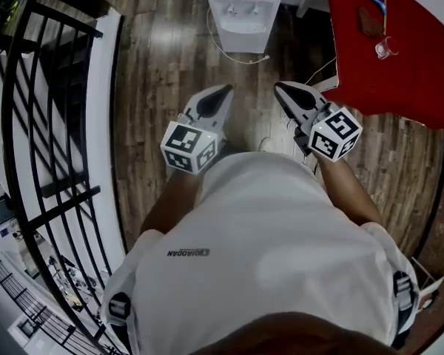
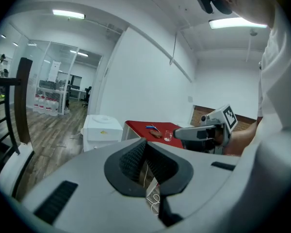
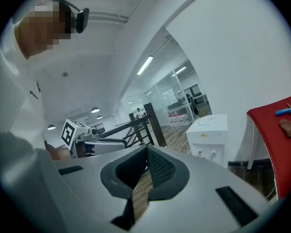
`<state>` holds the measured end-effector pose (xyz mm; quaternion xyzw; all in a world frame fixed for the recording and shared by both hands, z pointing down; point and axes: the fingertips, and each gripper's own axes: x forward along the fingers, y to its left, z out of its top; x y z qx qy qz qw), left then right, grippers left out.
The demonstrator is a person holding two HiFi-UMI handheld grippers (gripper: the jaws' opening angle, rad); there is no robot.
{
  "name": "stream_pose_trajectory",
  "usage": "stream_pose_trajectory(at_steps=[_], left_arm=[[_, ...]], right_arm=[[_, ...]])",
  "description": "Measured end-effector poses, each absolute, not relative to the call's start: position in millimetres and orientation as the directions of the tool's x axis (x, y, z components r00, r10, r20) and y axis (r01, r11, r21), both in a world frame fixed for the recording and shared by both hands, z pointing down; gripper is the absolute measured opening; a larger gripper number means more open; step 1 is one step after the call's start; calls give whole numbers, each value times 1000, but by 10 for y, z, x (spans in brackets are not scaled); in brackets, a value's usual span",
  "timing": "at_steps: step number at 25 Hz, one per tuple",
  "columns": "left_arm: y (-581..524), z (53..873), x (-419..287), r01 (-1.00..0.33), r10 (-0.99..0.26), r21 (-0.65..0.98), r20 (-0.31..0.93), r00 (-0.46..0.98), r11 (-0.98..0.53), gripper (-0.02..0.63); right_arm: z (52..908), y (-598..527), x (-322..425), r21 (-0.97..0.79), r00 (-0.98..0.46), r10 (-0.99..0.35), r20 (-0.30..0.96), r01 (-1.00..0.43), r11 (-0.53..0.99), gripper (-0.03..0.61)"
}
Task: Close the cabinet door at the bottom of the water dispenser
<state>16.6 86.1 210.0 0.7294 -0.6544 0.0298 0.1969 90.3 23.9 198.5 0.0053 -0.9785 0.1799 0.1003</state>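
1. Looking down in the head view, the left gripper (image 1: 223,91) and right gripper (image 1: 280,88) are held side by side above the floor (image 1: 155,65). Both are aimed at the dispenser (image 1: 243,13), which is set well ahead beside a red table (image 1: 399,50); its door cannot be made out.
2. In the left gripper view, the jaws are seen pressed together, empty, with the dispenser (image 2: 103,130) beyond.
3. In the right gripper view, the jaws are likewise closed on nothing, with the dispenser (image 3: 208,135) ahead at right.

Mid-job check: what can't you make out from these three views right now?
- Door of the water dispenser: the head view looks down on its top; the lower front is hidden, so open or shut is unknown.
- Left gripper view: the left tool body covers the dispenser's lower part.
- Right gripper view: the right tool body covers everything below the taps.
- Items on the red table: too small to name.
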Motion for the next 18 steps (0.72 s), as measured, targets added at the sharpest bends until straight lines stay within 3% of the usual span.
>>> stream_pose_trajectory(at_steps=[6, 12, 18], left_arm=[[880, 1964, 530, -975, -956, 222, 280, 91, -28, 0], [889, 2029, 722, -898, -964, 439, 251, 92, 28, 0], [852, 2002, 978, -950, -957, 311, 281, 76, 16, 0]], right_arm=[[1928, 204, 1396, -319, -983, 5, 184, -55, 946, 20], [1954, 156, 1749, -317, -984, -12, 178, -69, 946, 20], [2035, 155, 1941, -332, -983, -2, 183, -64, 941, 20]])
